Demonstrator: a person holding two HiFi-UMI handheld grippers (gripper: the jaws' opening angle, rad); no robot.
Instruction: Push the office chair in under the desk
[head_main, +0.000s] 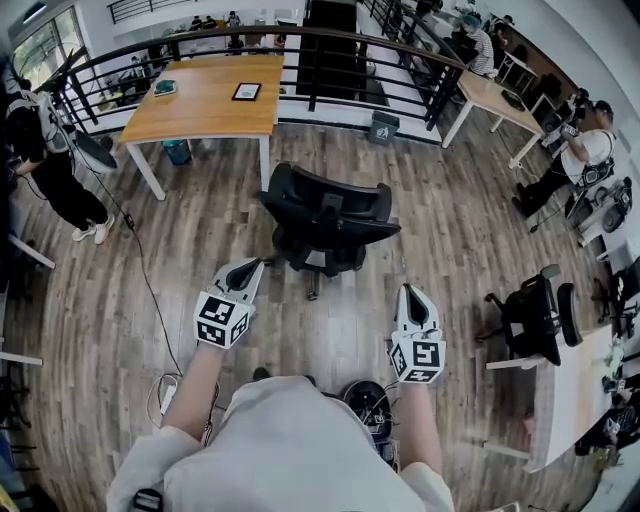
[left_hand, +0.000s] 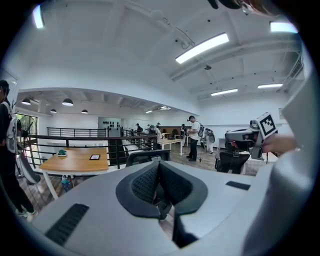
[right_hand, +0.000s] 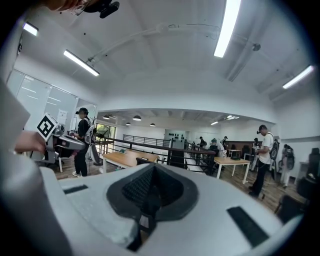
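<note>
Wood flooring (head_main: 460, 240) is occupied by an office chair (head_main: 328, 215), desk (head_main: 200, 100) beyond it — left gripper (head_main: 252, 268) and right gripper (head_main: 410, 293) are held short of it, jaws closed, empty.

Bright, even indoor light from ceiling strip lights (left_hand: 202, 47), blown out white, plus daylight through the window (head_main: 40, 45) at top left of the head view. Shadows are soft, with a mild sheen on the wood floor (head_main: 120, 300). Heavy fisheye bend everywhere, and both gripper views have black vignetted corners. The left gripper (left_hand: 159, 165) and right gripper (right_hand: 151, 167) look soft up close, while the background is sharp.
</note>
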